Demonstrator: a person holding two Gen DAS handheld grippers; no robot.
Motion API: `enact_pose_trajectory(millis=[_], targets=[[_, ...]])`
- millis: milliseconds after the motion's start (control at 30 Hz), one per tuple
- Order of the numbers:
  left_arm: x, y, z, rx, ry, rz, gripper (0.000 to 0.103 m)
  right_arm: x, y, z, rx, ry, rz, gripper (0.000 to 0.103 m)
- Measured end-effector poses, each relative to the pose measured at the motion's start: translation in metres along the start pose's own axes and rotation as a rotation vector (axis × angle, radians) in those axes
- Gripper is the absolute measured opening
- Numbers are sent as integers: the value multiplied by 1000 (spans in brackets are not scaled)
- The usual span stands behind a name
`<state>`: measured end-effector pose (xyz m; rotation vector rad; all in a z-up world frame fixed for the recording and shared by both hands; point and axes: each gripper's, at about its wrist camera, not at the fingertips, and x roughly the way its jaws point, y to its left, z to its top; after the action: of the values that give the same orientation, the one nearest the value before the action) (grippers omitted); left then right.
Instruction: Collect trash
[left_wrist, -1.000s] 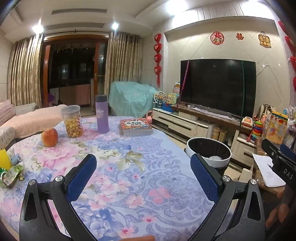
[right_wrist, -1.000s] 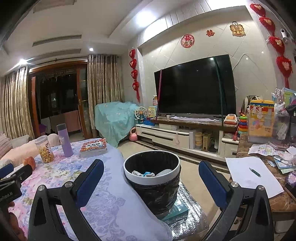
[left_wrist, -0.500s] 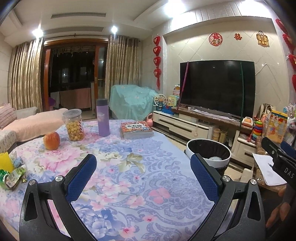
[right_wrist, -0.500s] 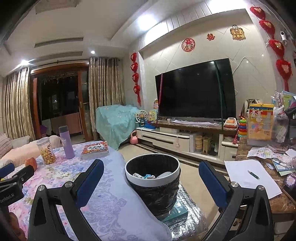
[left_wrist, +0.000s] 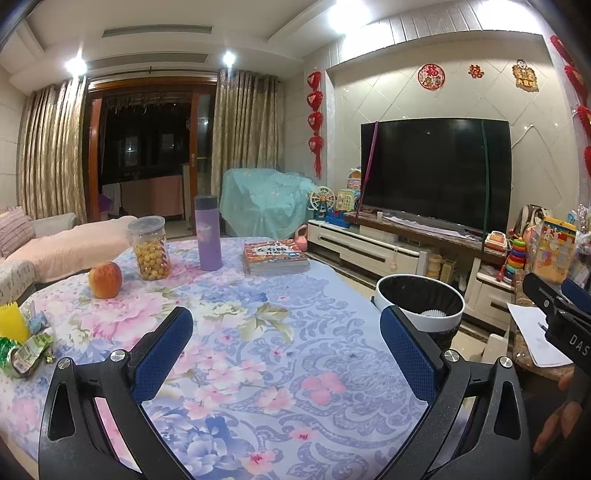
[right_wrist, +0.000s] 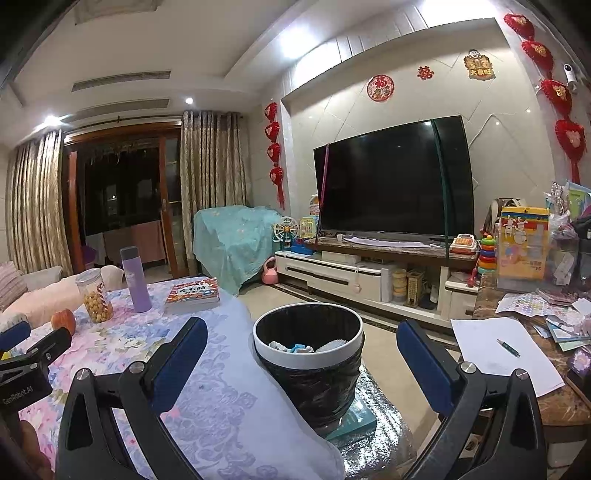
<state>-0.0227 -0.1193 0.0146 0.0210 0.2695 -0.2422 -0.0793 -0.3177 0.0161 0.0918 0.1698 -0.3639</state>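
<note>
Right now you hold both claws spread wide and empty: the left claw (left_wrist: 286, 349) over the floral table (left_wrist: 258, 369), the right claw (right_wrist: 301, 356) framing the bin (right_wrist: 308, 354) at lower centre of its view. I judge you are between pickups. Trash already lies in the bin; more wrappers (left_wrist: 22, 350) sit at the left edge of the left view, on the table near its rim. Next, swing the left claw toward them. Leave the farther apple (left_wrist: 105, 279), snack jar (left_wrist: 149, 248), purple flask (left_wrist: 208, 233) and books (left_wrist: 275, 256).
</note>
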Motion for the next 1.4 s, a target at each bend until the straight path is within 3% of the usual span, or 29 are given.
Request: enact_pose_trajectory(millis=[1400], targets=[[4,1,-3,12,14,5,103,-2,0,4,-4,-4,14,103]])
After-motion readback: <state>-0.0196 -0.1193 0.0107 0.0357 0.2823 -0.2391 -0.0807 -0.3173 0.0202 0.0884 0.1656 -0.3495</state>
